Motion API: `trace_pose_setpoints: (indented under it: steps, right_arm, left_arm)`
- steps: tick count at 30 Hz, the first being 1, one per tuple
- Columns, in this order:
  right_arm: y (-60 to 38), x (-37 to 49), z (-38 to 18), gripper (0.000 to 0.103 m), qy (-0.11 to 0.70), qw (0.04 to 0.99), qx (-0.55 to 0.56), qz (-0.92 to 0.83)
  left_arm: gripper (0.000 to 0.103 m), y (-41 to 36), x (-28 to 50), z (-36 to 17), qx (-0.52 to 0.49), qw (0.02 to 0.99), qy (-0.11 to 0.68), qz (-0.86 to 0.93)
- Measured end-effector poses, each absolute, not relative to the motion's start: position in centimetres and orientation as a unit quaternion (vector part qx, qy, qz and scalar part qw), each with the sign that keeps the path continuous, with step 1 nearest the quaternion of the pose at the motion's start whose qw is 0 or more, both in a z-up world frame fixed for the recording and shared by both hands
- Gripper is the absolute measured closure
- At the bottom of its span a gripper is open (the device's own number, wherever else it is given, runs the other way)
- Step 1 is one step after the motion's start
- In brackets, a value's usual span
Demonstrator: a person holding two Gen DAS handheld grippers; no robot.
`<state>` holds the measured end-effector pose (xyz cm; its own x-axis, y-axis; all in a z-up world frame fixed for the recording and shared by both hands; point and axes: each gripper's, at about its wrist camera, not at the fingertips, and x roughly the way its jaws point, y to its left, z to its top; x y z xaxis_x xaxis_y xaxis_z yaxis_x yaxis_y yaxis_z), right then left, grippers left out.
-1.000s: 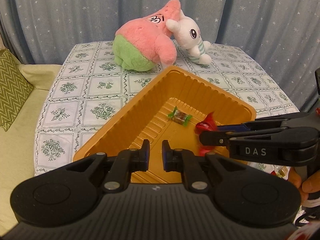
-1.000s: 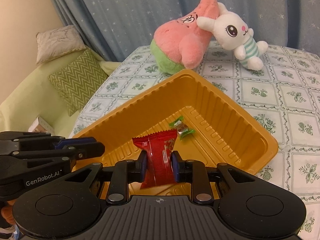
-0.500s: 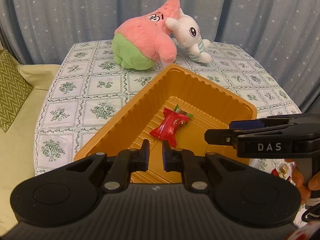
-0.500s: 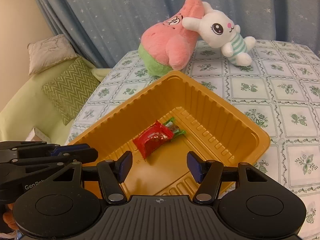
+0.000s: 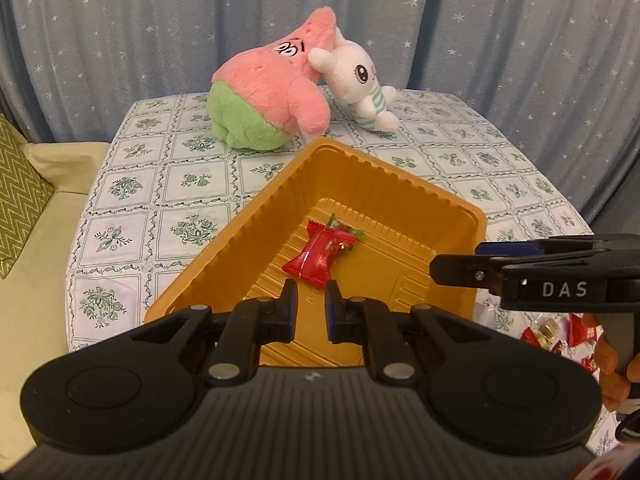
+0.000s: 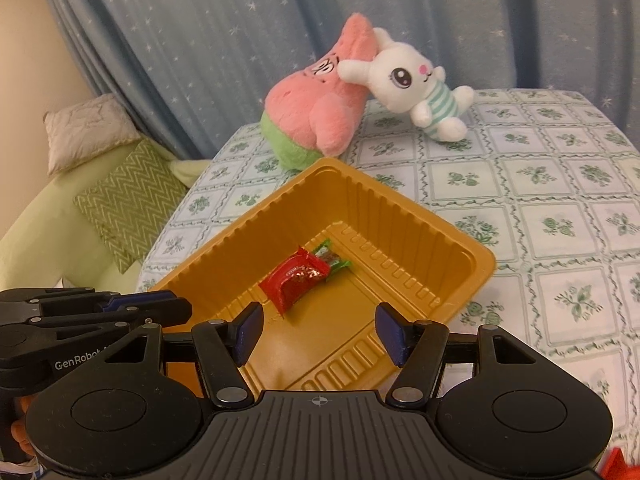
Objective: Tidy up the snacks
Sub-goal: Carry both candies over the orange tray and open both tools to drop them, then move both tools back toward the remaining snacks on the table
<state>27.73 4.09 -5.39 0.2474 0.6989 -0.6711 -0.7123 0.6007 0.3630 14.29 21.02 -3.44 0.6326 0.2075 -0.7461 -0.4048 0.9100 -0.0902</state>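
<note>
Right gripper (image 6: 318,332) gaping open, red foil snack packet (image 6: 296,278) lying released in ribbed orange plastic tray (image 6: 400,220); left gripper (image 5: 308,306) idling closed, empty

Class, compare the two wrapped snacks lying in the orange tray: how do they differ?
The red packet is larger; the green-ended candy is small. The red packet is a flat pillow pack, while the green-ended candy is twist-wrapped with a dark middle. The red packet partly overlaps the candy. Both lie loose on the orange tray floor.
</note>
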Motion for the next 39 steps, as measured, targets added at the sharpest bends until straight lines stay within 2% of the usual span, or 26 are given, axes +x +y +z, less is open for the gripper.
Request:
trace_pose_setpoints:
  steps: [13, 16, 21, 39]
  right_arm:
    - [-1.4, 24.7, -3.6, 0.041, 0.406, 0.816, 0.015, 0.411]
    - [-3.3, 24.1, -3.3, 0.041, 0.403, 0.82, 0.017, 0.405]
    - [-6.6, 23.3, -3.1, 0.041, 0.397, 0.826, 0.009, 0.399]
    - [-18.3, 21.0, -5.2, 0.041, 0.409, 0.829, -0.04, 0.38]
  left_arm:
    - [0.09, 18.6, 11.4, -1.6, -0.121, 0.907, 0.375, 0.148]
    - [0.087, 17.6, 10.4, -1.2, -0.124, 0.909, 0.371, 0.148]
    - [0.075, 15.3, 8.9, -0.6, -0.123, 0.911, 0.365, 0.147]
    - [0.066, 4.0, 8.9, -3.2, -0.104, 0.906, 0.401, 0.088]
